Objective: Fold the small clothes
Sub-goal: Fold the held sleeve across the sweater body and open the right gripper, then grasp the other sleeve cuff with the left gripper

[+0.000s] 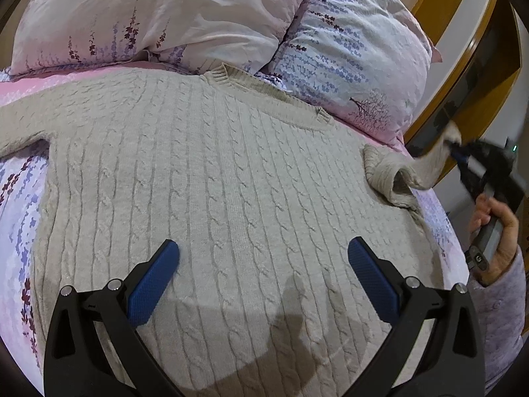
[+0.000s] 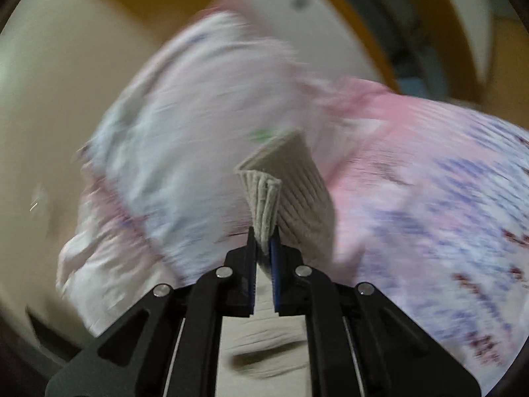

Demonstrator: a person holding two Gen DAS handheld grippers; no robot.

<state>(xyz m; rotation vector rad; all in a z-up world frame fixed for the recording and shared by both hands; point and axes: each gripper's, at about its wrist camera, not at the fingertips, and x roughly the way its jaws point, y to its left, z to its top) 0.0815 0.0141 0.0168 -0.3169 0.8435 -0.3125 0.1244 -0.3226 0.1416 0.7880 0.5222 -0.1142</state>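
Your left gripper point(image 1: 263, 264) hovers, jaws spread, over the cable-knit sweater point(image 1: 205, 172); your right gripper point(image 2: 263, 243) pinches the sleeve cuff point(image 2: 264, 195). Pulling hard could drag the sweater askew.

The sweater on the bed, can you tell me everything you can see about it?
The sweater is beige, knitted in a thick cable pattern, with a ribbed collar. It lies spread flat on the bed's flowery pink sheet, collar toward the pillows. One sleeve stretches flat to the side. The other sleeve's ribbed cuff is pinched in the shut right hand-held gripper and lifted off the bed. The left hand-held gripper hangs open above its lower part.
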